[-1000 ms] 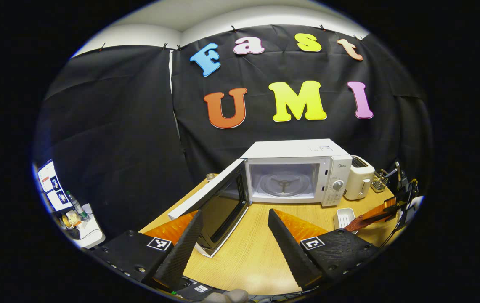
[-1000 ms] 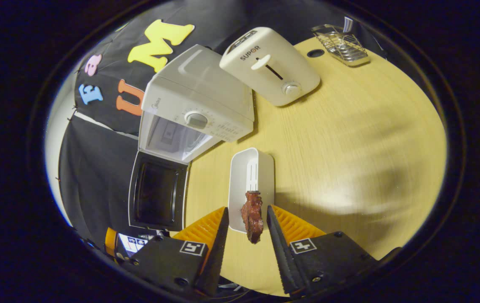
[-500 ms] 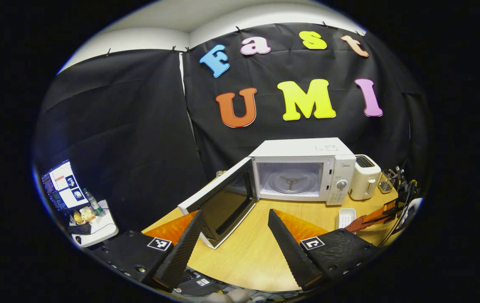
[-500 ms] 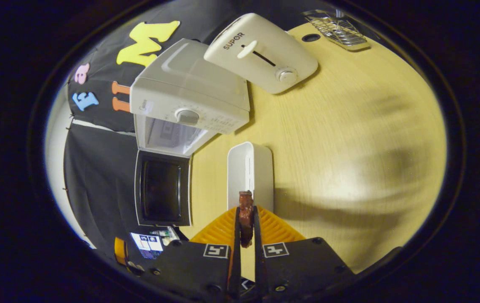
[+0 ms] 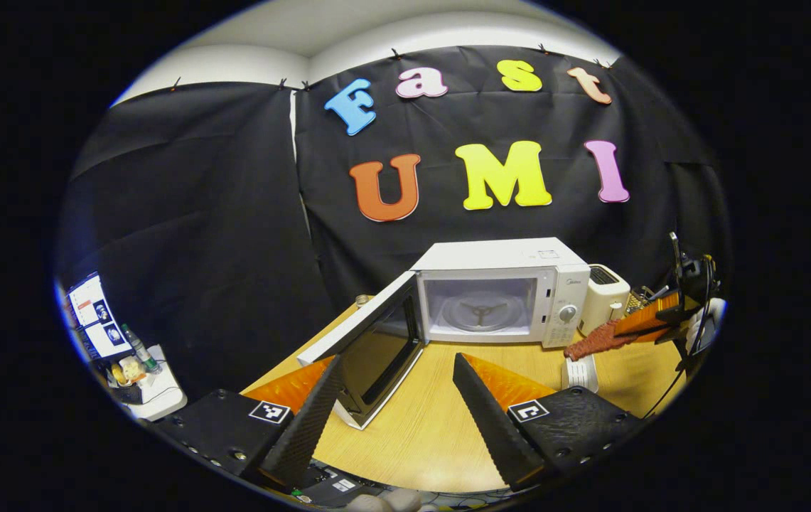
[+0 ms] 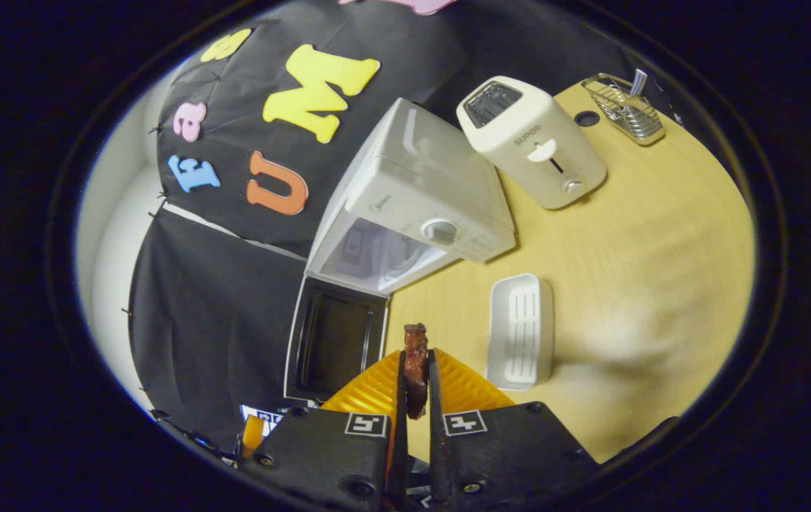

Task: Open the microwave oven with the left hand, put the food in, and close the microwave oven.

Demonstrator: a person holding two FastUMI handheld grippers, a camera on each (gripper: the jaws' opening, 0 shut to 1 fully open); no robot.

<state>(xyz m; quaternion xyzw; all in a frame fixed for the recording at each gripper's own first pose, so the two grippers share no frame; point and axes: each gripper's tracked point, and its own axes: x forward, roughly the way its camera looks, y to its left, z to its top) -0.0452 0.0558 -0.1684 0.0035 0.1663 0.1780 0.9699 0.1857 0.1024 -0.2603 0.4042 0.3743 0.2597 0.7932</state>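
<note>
The white microwave (image 5: 501,274) (image 6: 423,192) stands on the wooden table with its door (image 5: 377,348) (image 6: 334,345) swung wide open and its glass turntable (image 5: 480,316) bare. My right gripper (image 6: 416,370) is shut on a reddish-brown strip of food (image 6: 416,366), held in the air above the table beside the door. In the left gripper view that food (image 5: 593,343) hangs to the right of the microwave, above the white dish (image 5: 579,371). My left gripper (image 5: 398,398) stands open and empty in front of the door, well back from it.
A white toaster (image 6: 536,139) (image 5: 604,295) stands right of the microwave, with a wire rack (image 6: 622,107) behind it. The white ribbed dish (image 6: 519,331) lies empty on the table (image 6: 647,235). A small side table (image 5: 146,380) with bottles sits far left.
My right gripper closed on the food strip, then lifted it off the white dish and swung towards the microwave. The left gripper stayed open, shifting only slightly.
</note>
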